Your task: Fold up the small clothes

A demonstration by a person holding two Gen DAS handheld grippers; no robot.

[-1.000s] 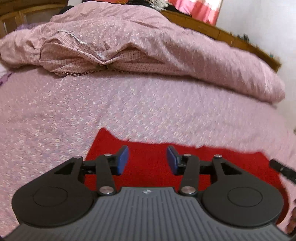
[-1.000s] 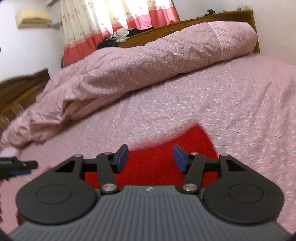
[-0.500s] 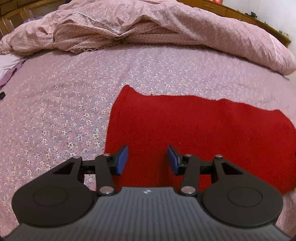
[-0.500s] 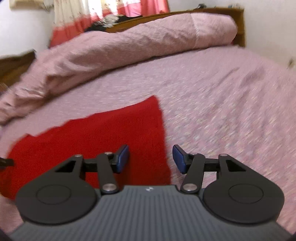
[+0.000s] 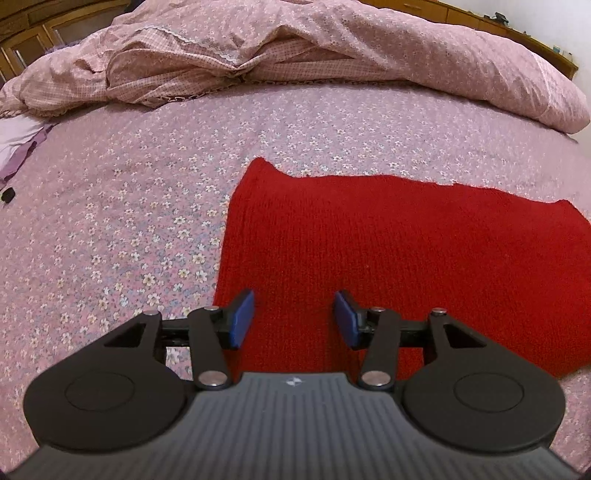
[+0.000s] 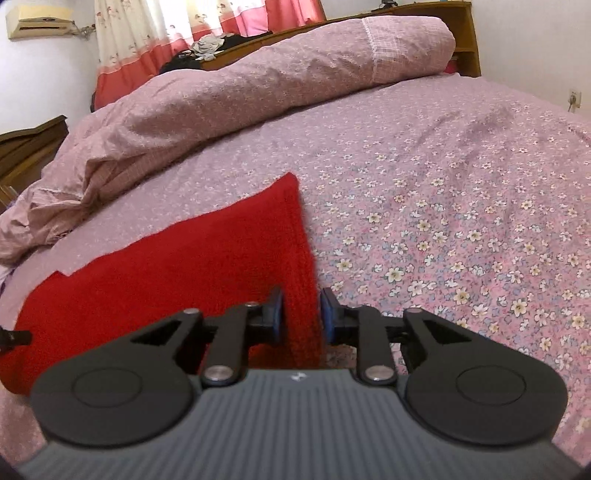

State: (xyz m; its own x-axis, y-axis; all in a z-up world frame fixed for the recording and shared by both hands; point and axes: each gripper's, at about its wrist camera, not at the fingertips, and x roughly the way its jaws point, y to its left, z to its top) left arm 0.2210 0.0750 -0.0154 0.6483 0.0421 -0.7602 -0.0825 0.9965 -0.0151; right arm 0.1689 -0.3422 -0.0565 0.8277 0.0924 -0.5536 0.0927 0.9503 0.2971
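A red knitted garment (image 5: pixel 406 251) lies flat on the flowered pink bedsheet (image 5: pixel 129 221). My left gripper (image 5: pixel 293 319) is open, low over the garment's near left part, jaws wide apart with nothing between them. In the right wrist view the garment (image 6: pixel 177 273) shows its right edge. My right gripper (image 6: pixel 299 315) has narrowed around that near right edge, with red fabric between the blue pads (image 6: pixel 276 314); a small gap remains on each side. The near edge of the garment is hidden under both grippers.
A rumpled pink quilt (image 5: pixel 295 55) is heaped along the far side of the bed, also in the right wrist view (image 6: pixel 258 81). A purple cloth (image 5: pixel 18 147) lies at the far left. A wooden headboard (image 6: pixel 461 37) and curtains (image 6: pixel 184 22) stand behind.
Both grippers have tilted down and come in over the garment. The right gripper's jaws have closed partway around the garment's right edge. The left gripper stays open.
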